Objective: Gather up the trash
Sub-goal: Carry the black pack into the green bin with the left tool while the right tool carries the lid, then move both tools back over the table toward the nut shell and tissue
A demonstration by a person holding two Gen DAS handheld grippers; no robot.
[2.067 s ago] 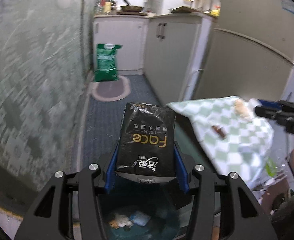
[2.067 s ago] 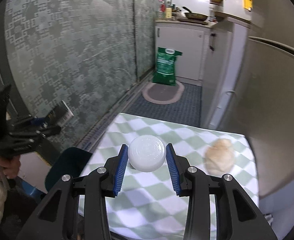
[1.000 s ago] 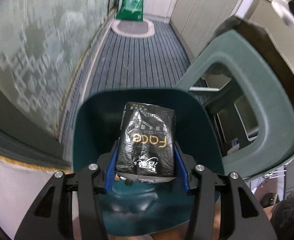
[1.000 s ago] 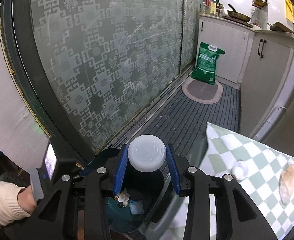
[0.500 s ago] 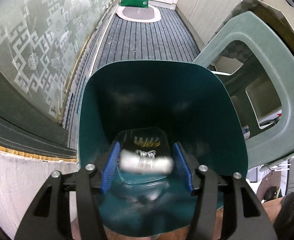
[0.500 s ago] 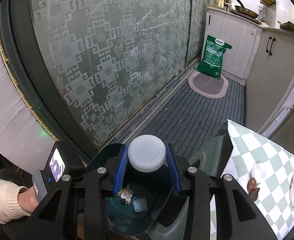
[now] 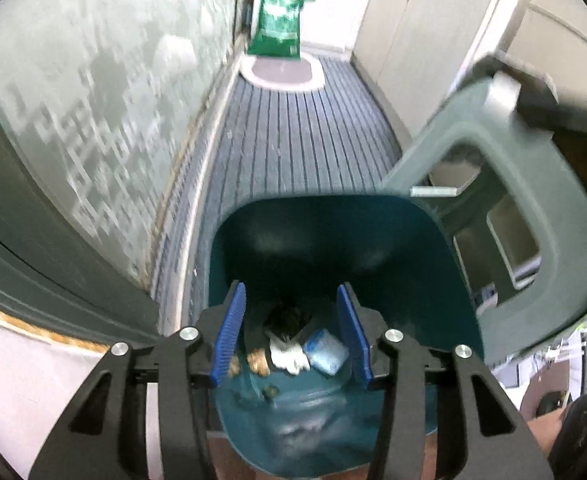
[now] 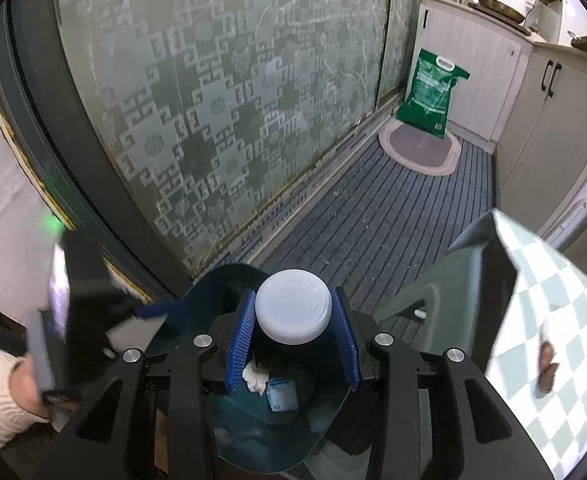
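Observation:
My left gripper (image 7: 291, 330) is open and empty, held over the dark teal trash bin (image 7: 433, 252). The black tissue pack (image 7: 289, 318) lies inside the bin among white paper scraps (image 7: 287, 356) and a blue wrapper (image 7: 327, 352). My right gripper (image 8: 293, 336) is shut on a white round lidded container (image 8: 293, 306) and holds it above the same bin (image 8: 213, 280). The left gripper (image 8: 149, 312) shows blurred at the bin's left edge in the right wrist view.
A grey-green plastic stool (image 7: 533, 208) stands right of the bin, under a table with a green checked cloth (image 8: 553, 320) bearing food scraps (image 8: 547, 360). A frosted glass sliding door (image 8: 221, 92) runs along the left. A green bag (image 8: 433, 92) and an oval mat (image 8: 419, 152) lie far down the floor.
My left gripper opened and the black tissue pack dropped into the bin; the gripper then rose a little. My right gripper stayed over the bin with the white container.

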